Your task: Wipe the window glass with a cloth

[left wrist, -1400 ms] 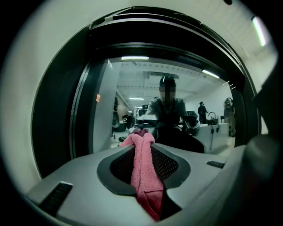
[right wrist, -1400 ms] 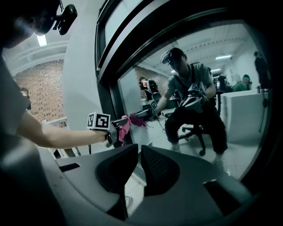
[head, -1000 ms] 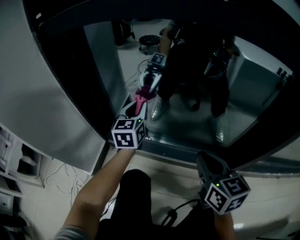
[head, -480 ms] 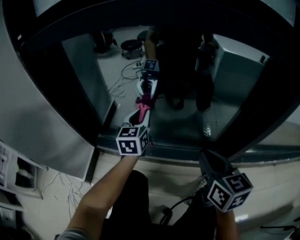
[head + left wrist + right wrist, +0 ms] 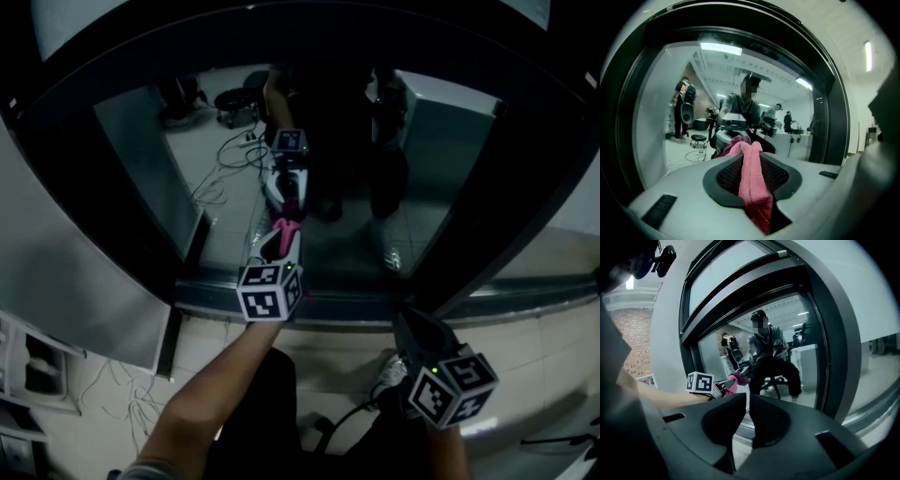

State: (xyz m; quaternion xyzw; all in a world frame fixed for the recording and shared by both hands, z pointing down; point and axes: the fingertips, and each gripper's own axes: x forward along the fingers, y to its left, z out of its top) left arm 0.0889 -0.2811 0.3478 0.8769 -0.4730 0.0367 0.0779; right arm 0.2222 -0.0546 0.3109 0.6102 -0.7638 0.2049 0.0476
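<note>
Pink terry cloth [image 5: 751,180] (doubled over)

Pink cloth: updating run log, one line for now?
left claw: shut on pink terry cloth; cloth on window glass; right claw: shut, empty

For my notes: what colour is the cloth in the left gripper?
The cloth is pink; clearest in the left gripper view.
</note>
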